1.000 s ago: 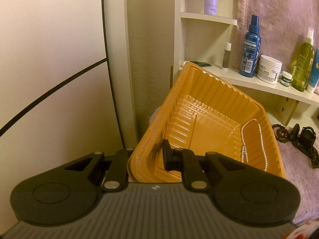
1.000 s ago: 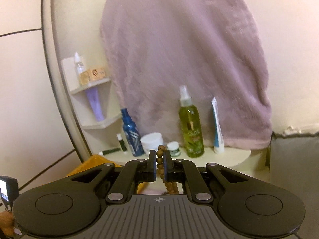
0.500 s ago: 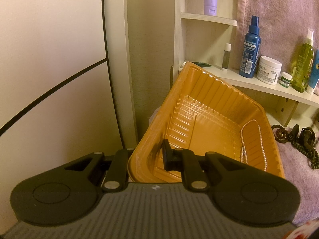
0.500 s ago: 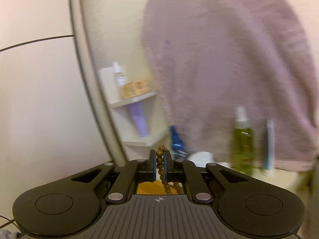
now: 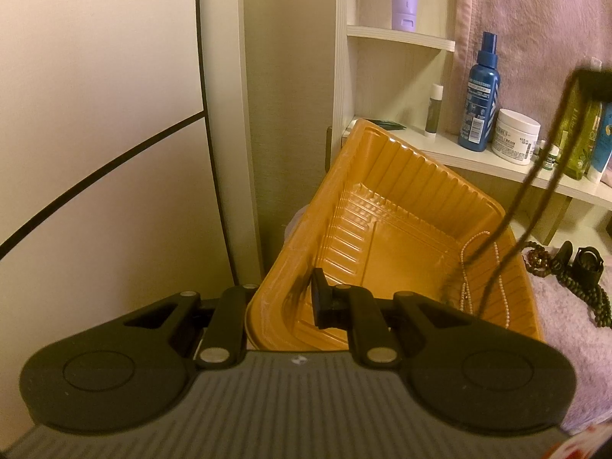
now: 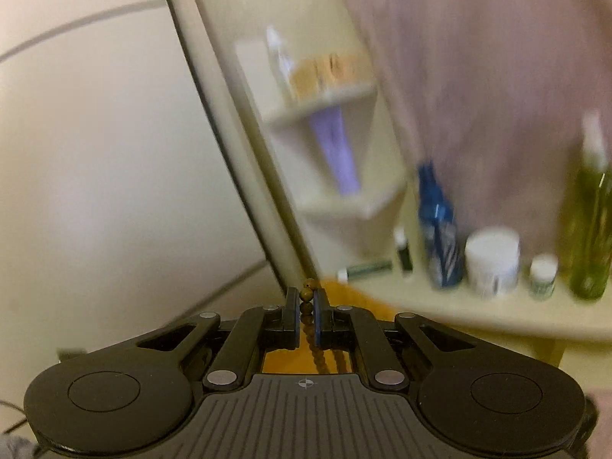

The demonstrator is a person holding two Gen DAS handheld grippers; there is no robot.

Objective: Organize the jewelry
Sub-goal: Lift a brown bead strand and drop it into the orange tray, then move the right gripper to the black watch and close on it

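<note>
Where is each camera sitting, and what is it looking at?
Left wrist: sits on the left gripper, looking forward at the tilted orange ribbed plastic tray that its fingers clamp by the near rim; a white pearl necklace lies inside.
Right wrist: sits on the right gripper, facing the blurred cream shelf; its fingers pinch a brown wooden bead strand.
Shared: tray, bead strand, blue spray bottle, white cream jar, green bottle.
</note>
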